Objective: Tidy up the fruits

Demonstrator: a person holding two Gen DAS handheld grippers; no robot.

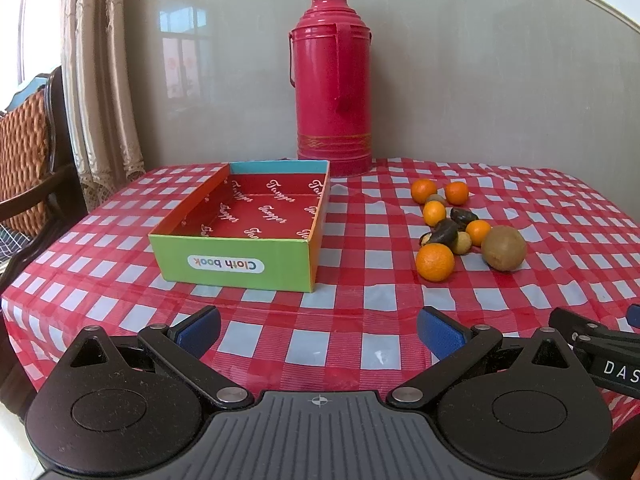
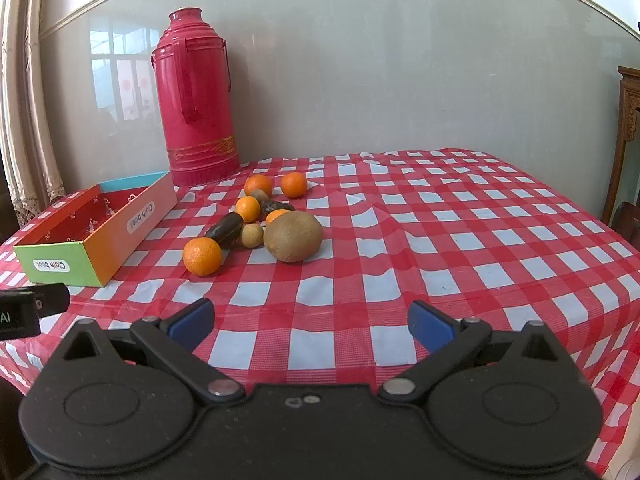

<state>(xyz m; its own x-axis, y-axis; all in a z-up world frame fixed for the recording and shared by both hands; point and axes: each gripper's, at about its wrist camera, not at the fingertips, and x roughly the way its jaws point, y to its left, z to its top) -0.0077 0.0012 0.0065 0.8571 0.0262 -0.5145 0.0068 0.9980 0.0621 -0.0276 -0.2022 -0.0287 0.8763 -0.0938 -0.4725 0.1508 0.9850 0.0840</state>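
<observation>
A pile of fruit lies on the red-checked tablecloth: several small oranges, a brown kiwi, dark oblong fruits and a small tan round fruit. An open, empty cardboard box with a red inside stands left of the pile. My left gripper is open and empty, above the table's near edge in front of the box. My right gripper is open and empty, near the front edge, short of the fruit.
A tall red thermos stands at the back against the wall, behind the box. A curtain and a wooden chair are off the table's left side. Dark wooden furniture is at the right.
</observation>
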